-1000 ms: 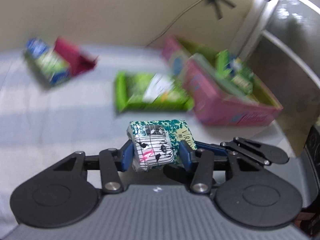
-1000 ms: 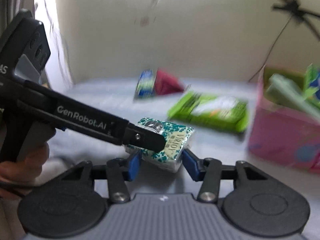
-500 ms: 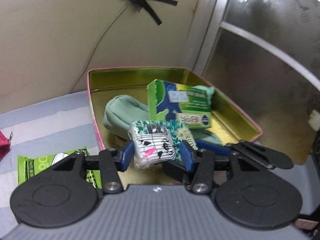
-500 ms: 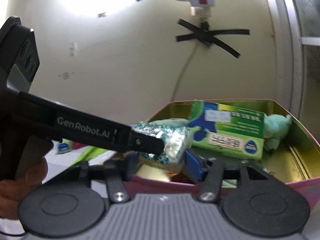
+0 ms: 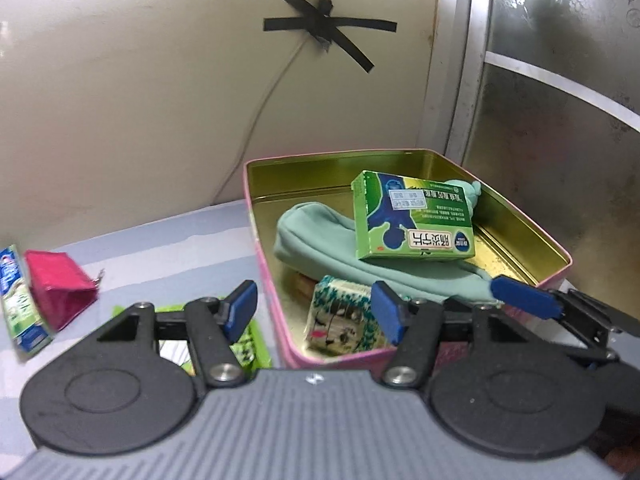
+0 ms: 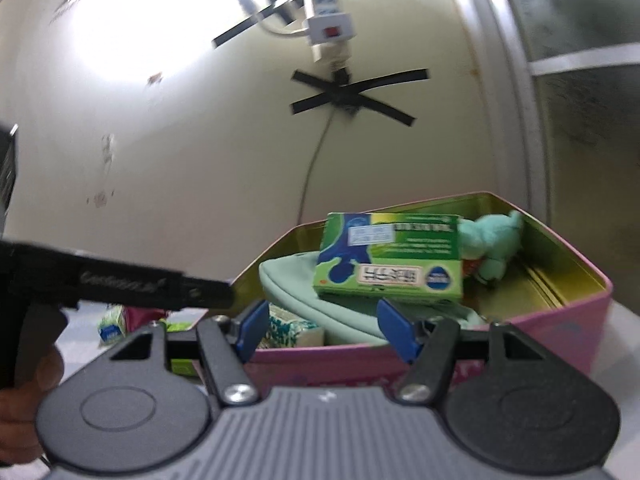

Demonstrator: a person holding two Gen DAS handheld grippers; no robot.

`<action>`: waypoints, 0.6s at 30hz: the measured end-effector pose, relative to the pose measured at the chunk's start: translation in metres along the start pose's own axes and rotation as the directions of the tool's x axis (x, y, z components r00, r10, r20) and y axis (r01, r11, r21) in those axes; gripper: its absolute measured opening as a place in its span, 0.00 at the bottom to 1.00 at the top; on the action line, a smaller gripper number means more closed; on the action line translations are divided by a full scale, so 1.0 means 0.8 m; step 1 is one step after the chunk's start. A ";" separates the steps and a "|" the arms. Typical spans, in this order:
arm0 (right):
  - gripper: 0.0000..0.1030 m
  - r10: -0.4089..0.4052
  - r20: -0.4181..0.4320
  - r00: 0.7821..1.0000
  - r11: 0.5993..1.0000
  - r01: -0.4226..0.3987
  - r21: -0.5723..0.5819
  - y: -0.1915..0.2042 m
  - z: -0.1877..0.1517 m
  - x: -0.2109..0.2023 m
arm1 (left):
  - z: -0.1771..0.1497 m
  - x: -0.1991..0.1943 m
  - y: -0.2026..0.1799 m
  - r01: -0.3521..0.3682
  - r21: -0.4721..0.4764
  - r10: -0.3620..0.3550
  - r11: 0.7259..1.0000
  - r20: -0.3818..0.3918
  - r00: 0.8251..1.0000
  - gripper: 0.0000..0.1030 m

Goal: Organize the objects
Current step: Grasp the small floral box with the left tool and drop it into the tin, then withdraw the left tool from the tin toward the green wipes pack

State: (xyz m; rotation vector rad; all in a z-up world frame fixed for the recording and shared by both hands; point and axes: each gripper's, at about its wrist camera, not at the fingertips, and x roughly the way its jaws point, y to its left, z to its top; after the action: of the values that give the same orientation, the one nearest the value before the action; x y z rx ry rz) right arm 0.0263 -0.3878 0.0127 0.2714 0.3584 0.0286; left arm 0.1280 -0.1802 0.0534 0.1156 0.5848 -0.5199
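A: How are the blue-padded fingers [image 5: 240, 312] of the left gripper [image 5: 314, 314] set?

B: They are parted and opening, with nothing gripped. The small teal-and-white patterned tissue pack [image 5: 344, 322] is seen between them but beyond and below, lying in the near left corner of the pink metal tin with the gold inside [image 5: 400, 158]. No pad is pressed on it.

A: And the right gripper [image 6: 320, 330]?

B: Its fingers [image 6: 394, 330] are likewise held apart and empty, just in front of the tin's near wall. The open stance is judged to be a release over the tin.

A: Why that corner?

B: The rest of the tin is taken up: a mint-green fabric pouch [image 5: 320, 236] is laid across the middle, and a green cardboard medicine box [image 5: 412, 220] is propped on it, so bare floor is left chiefly at the near left.

A: What is left outside?

B: To the left, on the striped table [image 5: 160, 256], a red folded pouch [image 5: 58, 286], a blue-and-green toothpaste box [image 5: 18, 304] and a bright green flat packet [image 5: 250, 346] are yet to be gathered.
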 end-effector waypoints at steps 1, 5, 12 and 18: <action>0.60 -0.003 -0.001 1.000 1.000 0.003 0.005 0.001 -0.001 -0.005 | -0.002 -0.005 0.001 -0.006 -0.001 0.006 1.000 -0.002 1.000 0.63; 0.60 -0.006 -0.002 1.000 1.000 0.006 -0.003 0.011 -0.004 -0.020 | -0.015 -0.024 0.005 -0.035 0.006 0.035 0.999 -0.006 0.999 0.64; 0.60 0.016 0.014 1.000 1.000 -0.016 -0.003 0.034 -0.005 -0.044 | -0.037 -0.059 0.011 -0.071 -0.001 0.071 0.997 0.008 0.997 0.64; 0.60 0.032 0.010 0.999 0.999 -0.032 -0.029 0.053 -0.005 -0.054 | -0.051 -0.079 0.010 -0.098 0.021 0.097 0.995 0.035 0.995 0.64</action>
State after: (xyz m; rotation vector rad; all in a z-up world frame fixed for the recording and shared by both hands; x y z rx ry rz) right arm -0.0143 -0.3489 0.0354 0.2490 0.3432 0.0634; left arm 0.0671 -0.1358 0.0544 0.1561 0.5376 -0.4329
